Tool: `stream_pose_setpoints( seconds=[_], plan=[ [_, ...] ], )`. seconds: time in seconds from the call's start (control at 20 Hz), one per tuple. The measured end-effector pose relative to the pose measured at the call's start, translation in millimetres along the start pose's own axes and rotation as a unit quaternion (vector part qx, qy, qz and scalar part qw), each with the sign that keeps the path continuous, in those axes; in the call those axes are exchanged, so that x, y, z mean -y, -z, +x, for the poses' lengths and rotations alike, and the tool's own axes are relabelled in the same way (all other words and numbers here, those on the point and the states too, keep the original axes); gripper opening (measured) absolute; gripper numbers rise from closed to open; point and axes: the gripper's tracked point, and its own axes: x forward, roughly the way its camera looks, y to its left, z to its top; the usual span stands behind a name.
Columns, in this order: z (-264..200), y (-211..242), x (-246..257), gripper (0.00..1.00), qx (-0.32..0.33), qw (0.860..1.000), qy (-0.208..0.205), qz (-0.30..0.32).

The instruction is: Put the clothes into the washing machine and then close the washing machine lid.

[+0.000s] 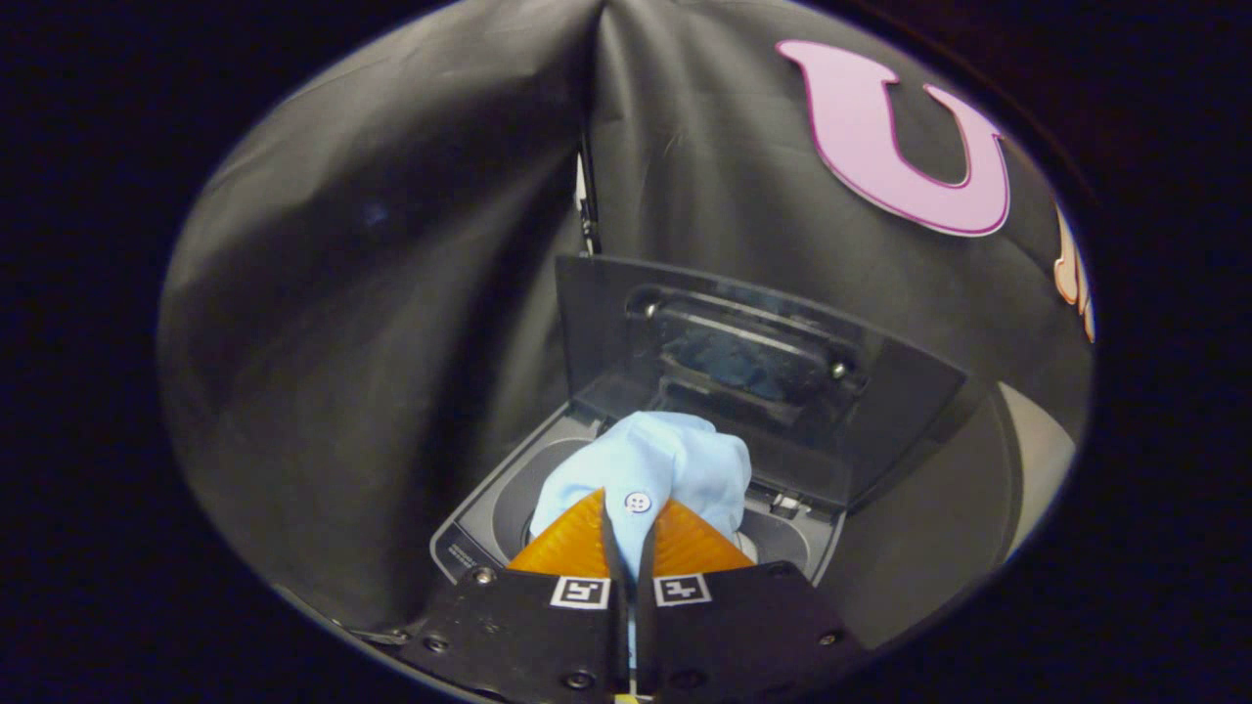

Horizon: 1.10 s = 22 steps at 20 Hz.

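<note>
Pale blue cotton, a bunched-up button shirt (650, 469), pinched between the two fingers of the gripper (627, 533). Fingers nearly together, clamped on a fold of the fabric with one white button (637, 503) sitting right in the gap. Rest of the shirt puffed out just ahead of the fingertips, hanging over the round drum opening of the dark grey top-loading washing machine (479, 533). Hard to tell whether the cloth touches the rim or just hovers above it. Dark glass-panelled lid (753, 362) propped upright beyond the shirt, leaning toward the black cloth wall behind.

Looks like the loading step, mid-carry, nothing dropped in yet. Next up, probably: lower the bundle well into the drum, then spread the fingers so the fabric falls clear. Worth watching for the cloth snagging on the fingers or draping over the rim, since a stray sleeve would get in the way of the lid. After that, reach past the opening to the lid's top edge and swing it down.
</note>
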Motion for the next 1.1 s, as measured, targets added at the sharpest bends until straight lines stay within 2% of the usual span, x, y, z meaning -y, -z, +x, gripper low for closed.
stream_pose_setpoints(
  seconds=[0.2,0.45,0.8,0.95,1.0,1.1],
  plan=[
    [28,28,-13,0.03,-0.037,0.999,-0.02,0.027],
    [48,35,-7,0.04,-0.045,0.998,-0.01,0.031],
    [50,40,8,0.16,-0.039,0.999,0.008,0.032],
    [46,41,16,0.26,-0.033,0.999,0.017,0.022],
    [43,38,19,0.32,-0.025,0.999,0.019,0.02],
    [37,28,23,0.35,-0.005,0.999,0.022,0.026]
  ],
)
